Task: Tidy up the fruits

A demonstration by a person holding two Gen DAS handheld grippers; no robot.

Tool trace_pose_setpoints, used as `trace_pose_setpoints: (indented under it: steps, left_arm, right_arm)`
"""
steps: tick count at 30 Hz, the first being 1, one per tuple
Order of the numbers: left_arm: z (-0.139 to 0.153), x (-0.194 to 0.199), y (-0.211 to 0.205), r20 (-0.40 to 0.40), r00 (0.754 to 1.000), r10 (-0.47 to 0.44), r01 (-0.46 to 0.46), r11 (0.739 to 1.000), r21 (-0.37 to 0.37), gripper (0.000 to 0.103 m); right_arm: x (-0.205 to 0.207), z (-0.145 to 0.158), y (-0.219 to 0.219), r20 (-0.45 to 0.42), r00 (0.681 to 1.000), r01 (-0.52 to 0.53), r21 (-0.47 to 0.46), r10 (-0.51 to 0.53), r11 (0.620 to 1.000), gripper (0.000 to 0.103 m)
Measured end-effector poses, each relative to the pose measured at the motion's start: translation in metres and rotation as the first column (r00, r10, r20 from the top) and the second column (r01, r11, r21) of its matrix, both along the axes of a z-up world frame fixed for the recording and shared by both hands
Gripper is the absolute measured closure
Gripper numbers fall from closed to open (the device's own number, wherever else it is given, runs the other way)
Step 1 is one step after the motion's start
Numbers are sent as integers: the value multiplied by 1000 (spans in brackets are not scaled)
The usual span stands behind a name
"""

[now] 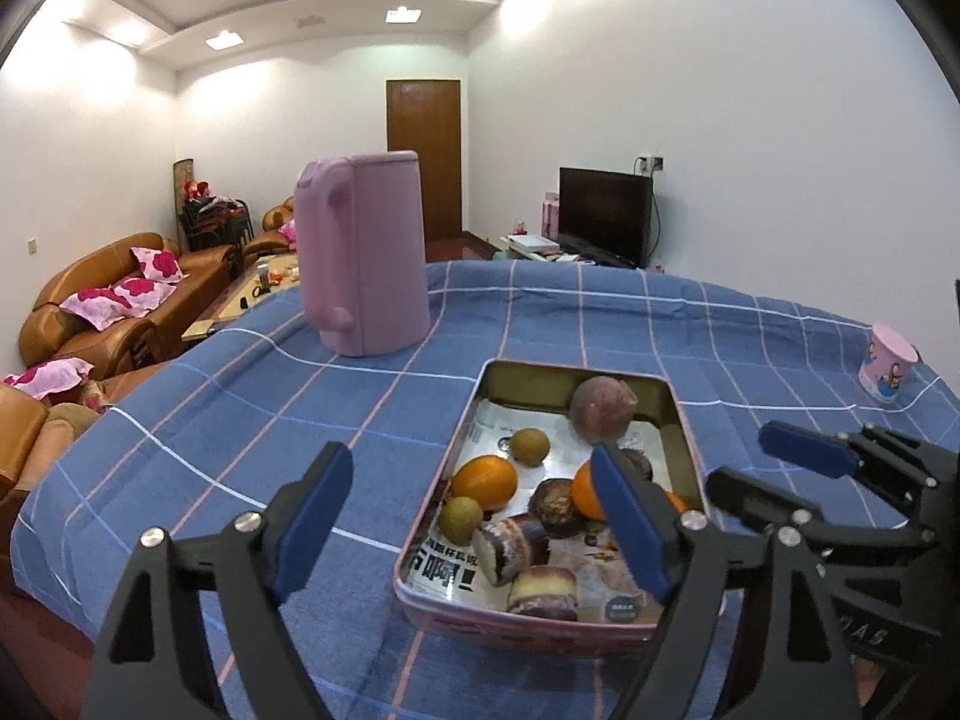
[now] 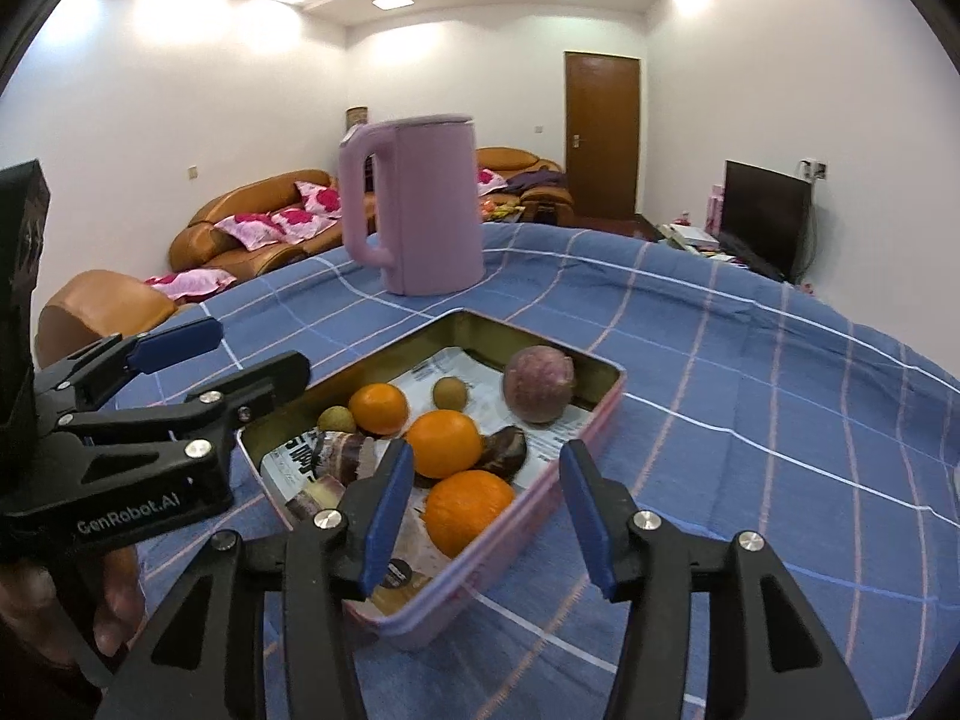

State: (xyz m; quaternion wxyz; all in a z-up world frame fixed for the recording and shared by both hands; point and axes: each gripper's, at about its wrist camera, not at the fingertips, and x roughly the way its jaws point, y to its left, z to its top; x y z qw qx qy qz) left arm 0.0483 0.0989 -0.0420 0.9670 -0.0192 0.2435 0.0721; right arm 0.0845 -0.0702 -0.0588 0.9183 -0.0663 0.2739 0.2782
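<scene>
Pink metal tin (image 1: 540, 624), rectangular, paper-lined, stood on a blue checked tablecloth (image 1: 240, 420). Contents: three oranges (image 2: 443, 443), one large reddish round fruit (image 2: 539, 384), small brown-green round fruits (image 1: 530, 446), and dark purple cut pieces (image 1: 510, 546), all lying inside the tin. A pink kettle (image 1: 366, 252) stood upright behind it; a pink paper cup (image 1: 887, 363) sat well apart to the right. Left gripper (image 1: 474, 528) was wide open and empty, beside the tin's left edge. Right gripper (image 2: 489, 516) was partly open over the tin's near end, pads clear of the nearest orange.
</scene>
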Motion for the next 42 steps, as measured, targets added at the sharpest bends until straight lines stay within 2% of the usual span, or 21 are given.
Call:
trace_pose_setpoints:
  steps: [3,14,17,26,35,42]
  left_arm:
    - [3,-3,-5,12,1000,-2,2,1000,9,11]
    - [9,-7,-24,19,999,-32,31,999,21,10]
    - [10,-9,-29,23,999,-36,35,999,30,5]
    - [13,-11,-38,24,998,-51,50,998,39,0]
    - [14,-13,-49,14,997,-79,78,996,44,0]
    - [24,-20,-65,45,992,-115,112,992,65,0]
  right_arm:
    - [-6,6,-10,18,1000,20,15,-20,1000,50]
    - [-23,25,-46,59,995,77,57,-80,995,50]
    - [-27,29,-55,67,993,88,67,-92,994,50]
    - [-35,32,-71,76,990,110,87,-117,990,49]
    - [-39,36,-89,87,985,139,105,-148,985,49]
    - [-46,43,-105,108,978,167,123,-180,978,49]
